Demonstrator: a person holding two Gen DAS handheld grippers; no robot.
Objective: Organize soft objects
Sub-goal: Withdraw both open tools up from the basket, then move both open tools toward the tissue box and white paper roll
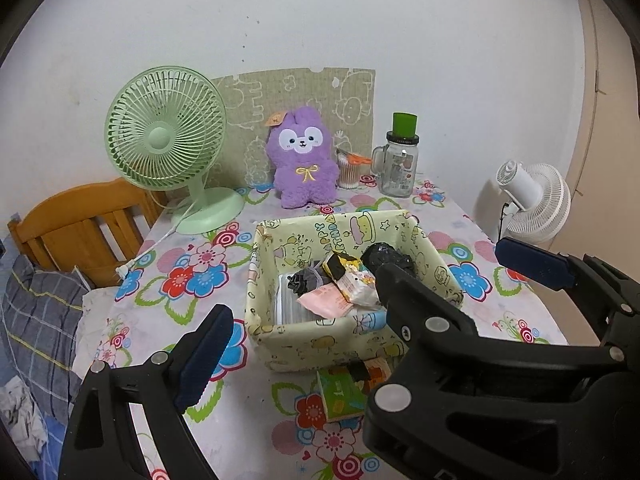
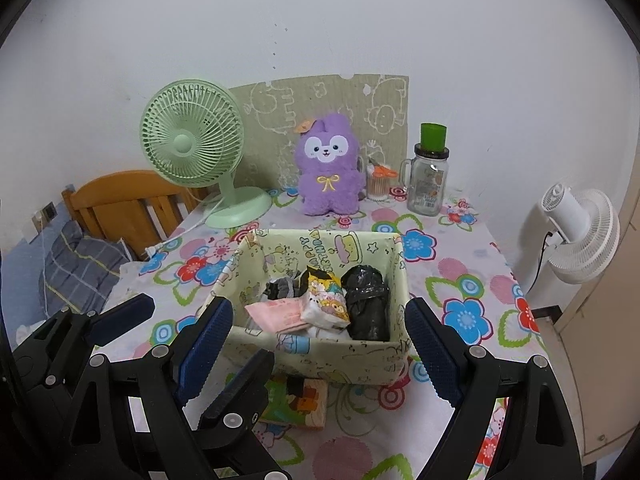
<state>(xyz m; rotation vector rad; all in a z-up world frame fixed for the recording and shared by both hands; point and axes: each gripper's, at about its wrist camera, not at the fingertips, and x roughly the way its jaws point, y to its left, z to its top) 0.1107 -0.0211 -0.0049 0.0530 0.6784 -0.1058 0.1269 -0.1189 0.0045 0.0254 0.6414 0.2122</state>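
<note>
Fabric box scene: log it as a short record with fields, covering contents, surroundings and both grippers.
container: fabric box, open top, on the floral tablecloth
contents: black bundle, cartoon-print packet, pink packet, dark grey cloth
outside box: small printed pack on the cloth at its near side
behind box: purple plush, green fan, glass jar
left gripper: open, holding nothing
right gripper: open, holding nothing
</note>
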